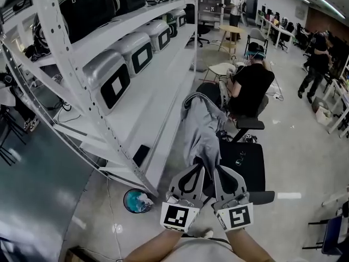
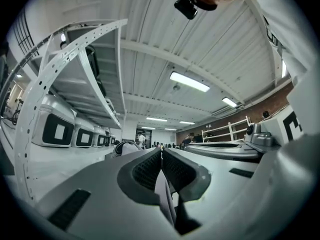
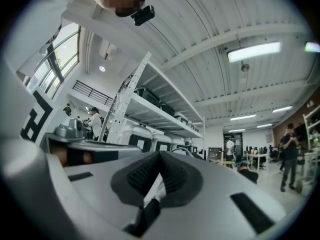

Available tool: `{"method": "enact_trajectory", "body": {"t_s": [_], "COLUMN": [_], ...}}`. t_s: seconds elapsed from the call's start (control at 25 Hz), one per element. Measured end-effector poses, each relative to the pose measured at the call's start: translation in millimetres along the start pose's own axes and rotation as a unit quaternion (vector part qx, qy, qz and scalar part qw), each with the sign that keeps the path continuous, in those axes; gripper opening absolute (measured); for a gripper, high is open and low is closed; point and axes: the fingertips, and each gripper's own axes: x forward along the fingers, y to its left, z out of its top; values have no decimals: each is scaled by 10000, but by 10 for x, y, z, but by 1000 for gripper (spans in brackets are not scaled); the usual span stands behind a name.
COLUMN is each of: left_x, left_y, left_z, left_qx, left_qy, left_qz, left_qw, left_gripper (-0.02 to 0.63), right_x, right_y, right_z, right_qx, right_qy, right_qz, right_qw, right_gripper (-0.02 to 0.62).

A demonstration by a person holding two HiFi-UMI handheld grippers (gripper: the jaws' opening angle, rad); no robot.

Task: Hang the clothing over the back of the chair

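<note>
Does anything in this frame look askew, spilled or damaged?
Nothing is spilled or damaged. The grey garment is bunched into a rumpled ridge along the black chair rather than spread flat. The left gripper and right gripper are both shut on its near end, side by side.

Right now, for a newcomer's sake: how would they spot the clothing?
Beside the long white shelf rack stands a black office chair. The grey garment runs from its backrest to the left hand-held gripper and right hand-held gripper, the only pale cloth on it.
</note>
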Motion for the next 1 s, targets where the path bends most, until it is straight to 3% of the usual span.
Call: {"method": "enact_trajectory", "body": {"t_s": [0.4,1.0], "left_x": [-77,-115], "left_y": [-70,-96], "left_z": [-18,-111], "left_qx": [44,-63], "left_qy": [31,133], "left_qz": [-85,-87], "left_qw": [9999,9999], "left_gripper": [20,20], "right_x": [19,0], "right_y": [126,166], "right_z": [31,-15], "right_qx": [60,135], "right_qy": [-103,-73], "right_qz": [285,391], "right_qw": [9995,9991], "right_gripper": [17,17]}}
